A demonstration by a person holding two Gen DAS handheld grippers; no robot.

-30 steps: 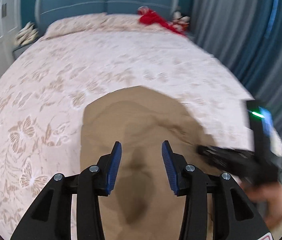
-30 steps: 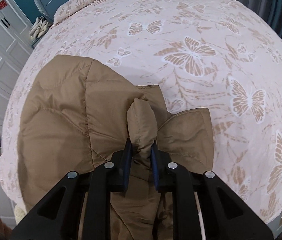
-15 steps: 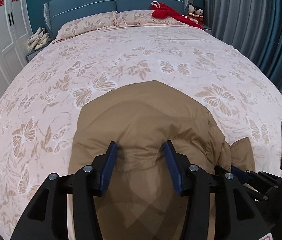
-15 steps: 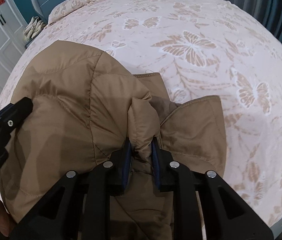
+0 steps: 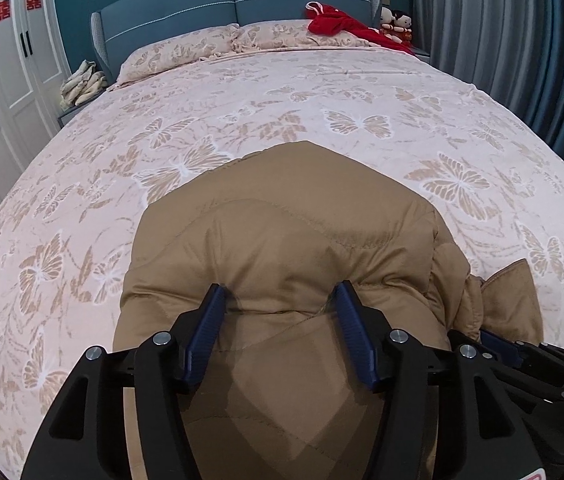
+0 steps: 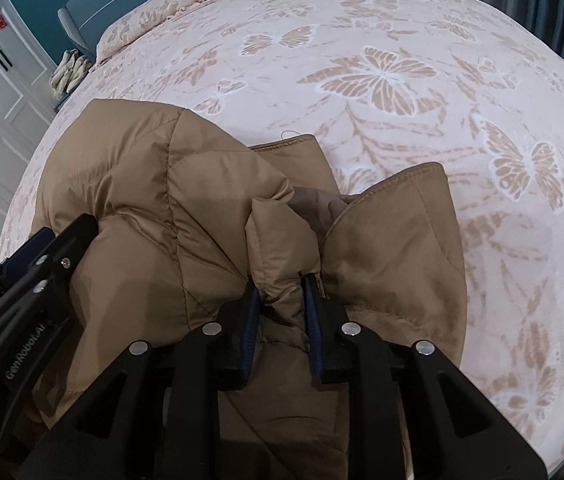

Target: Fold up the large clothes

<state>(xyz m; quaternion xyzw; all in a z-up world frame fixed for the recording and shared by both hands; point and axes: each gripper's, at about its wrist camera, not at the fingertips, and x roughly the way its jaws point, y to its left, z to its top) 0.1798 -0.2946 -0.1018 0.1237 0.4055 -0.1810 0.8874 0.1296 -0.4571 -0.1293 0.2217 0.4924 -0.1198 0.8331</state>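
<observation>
Found the tan padded jacket lying bunched on the near part of the bed, on a pale bedspread printed with butterflies. Saw it heaped in thick quilted folds, with a flat stitched flap spread out on its right side.

Noted the left gripper pointing steeply down over the middle of the jacket. Observed its jaws standing wide and just having been opening, with a puffed roll of the jacket bulging between the blue pads. Could not tell whether those pads were touching the cloth at their tips; saw no pinch.

Noted the right gripper just beside it, on the jacket's right side, likewise angled down. Saw it clamped narrowly on an upright fold of the jacket, the cloth standing up above the jaws and squeezed thin between them.

Farther off, made out two pillows against a blue headboard, a red garment, white wardrobe doors and grey curtains.
</observation>
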